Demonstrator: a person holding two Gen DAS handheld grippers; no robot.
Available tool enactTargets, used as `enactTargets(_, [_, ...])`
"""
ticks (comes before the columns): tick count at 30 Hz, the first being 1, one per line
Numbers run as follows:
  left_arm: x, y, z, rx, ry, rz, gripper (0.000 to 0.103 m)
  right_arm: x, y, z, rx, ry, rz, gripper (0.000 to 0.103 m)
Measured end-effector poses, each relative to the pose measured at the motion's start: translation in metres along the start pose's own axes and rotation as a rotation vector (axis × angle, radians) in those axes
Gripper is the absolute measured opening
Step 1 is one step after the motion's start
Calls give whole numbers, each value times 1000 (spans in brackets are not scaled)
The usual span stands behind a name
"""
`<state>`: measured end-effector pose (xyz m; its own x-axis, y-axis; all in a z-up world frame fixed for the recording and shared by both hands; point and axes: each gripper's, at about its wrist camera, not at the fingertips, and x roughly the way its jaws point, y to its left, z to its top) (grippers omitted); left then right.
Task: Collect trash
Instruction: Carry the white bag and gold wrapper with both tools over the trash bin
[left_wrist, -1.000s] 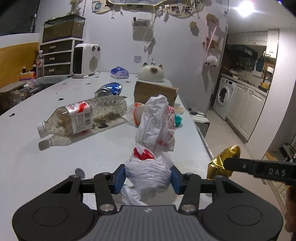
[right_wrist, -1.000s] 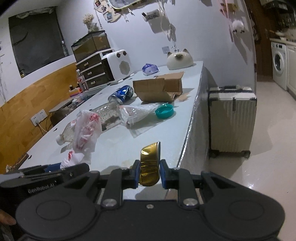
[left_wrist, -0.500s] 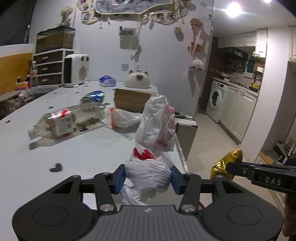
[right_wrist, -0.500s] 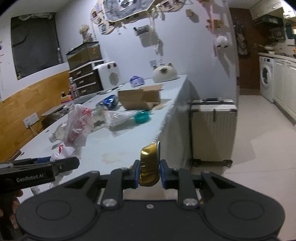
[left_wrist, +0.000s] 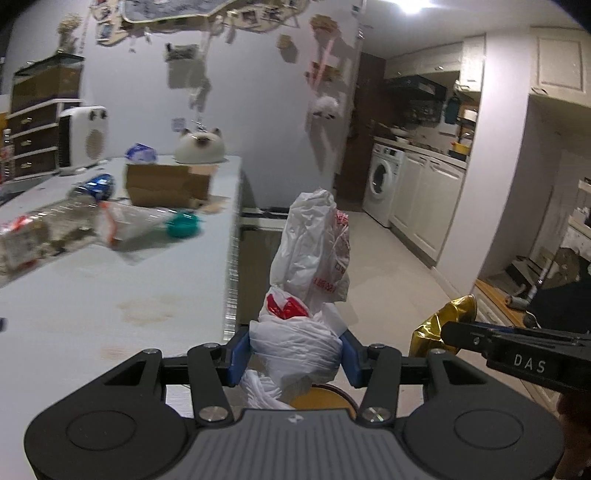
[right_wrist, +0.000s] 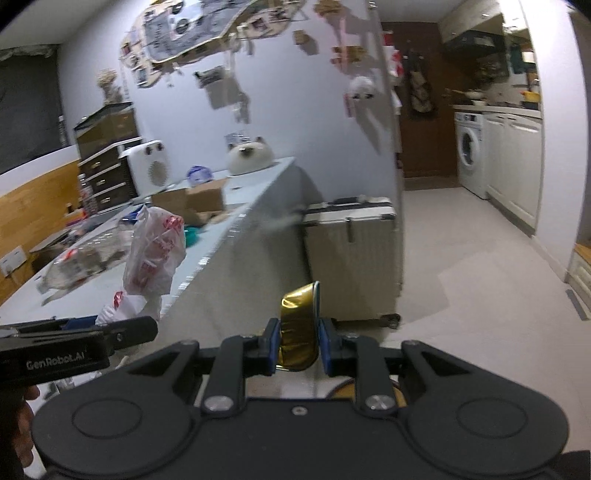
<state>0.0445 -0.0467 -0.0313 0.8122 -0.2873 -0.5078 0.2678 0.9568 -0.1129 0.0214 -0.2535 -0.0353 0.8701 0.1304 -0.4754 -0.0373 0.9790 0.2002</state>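
My left gripper (left_wrist: 294, 352) is shut on a crumpled white plastic bag (left_wrist: 308, 280) with red print, held in the air past the table's right edge. The bag also shows in the right wrist view (right_wrist: 155, 254). My right gripper (right_wrist: 298, 341) is shut on a crushed gold can (right_wrist: 300, 325), held over the floor beside the table. The can shows in the left wrist view (left_wrist: 441, 325) at the lower right. A yellow round rim (left_wrist: 321, 398) shows below the left gripper, mostly hidden. Trash left on the white table (left_wrist: 110, 306): a clear plastic bottle (left_wrist: 33, 236), a plastic wrapper (left_wrist: 125, 221), a teal lid (left_wrist: 183, 225), a blue crushed can (left_wrist: 98, 184).
A cardboard box (left_wrist: 166, 184), a cat-shaped holder (left_wrist: 199, 147), a white heater (left_wrist: 83, 134) and drawers stand at the table's back. A silver suitcase (right_wrist: 351, 254) stands on the floor by the table's end. A washing machine (right_wrist: 469, 153) and cabinets line the right wall.
Both grippers have moved right and back from over the table to beyond its right edge, carrying the bag and the gold can. The table trash has slid left in view.
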Motion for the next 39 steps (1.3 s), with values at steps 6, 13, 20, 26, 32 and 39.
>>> enactTargets(6, [48, -37, -15, -9, 73, -78, 51, 17, -39, -14, 60, 11, -86, 23])
enactTargets(13, [129, -67, -45, -25, 174, -121, 51, 59, -89, -46, 156, 81, -178, 23])
enactTargets(20, [227, -58, -78, -74, 303, -83, 51, 132, -122, -77, 254, 183, -223, 23])
enactTargets(26, [302, -29, -111, -155, 401, -22, 51, 206, -143, -114, 371, 270, -241, 23])
enactTargets(32, [368, -10, -142, -235, 475, 2, 51, 279, -162, -149, 450, 348, -275, 23])
enactTargets(39, [422, -5, -173, -255, 545, -4, 51, 340, -185, -194, 502, 449, -285, 23])
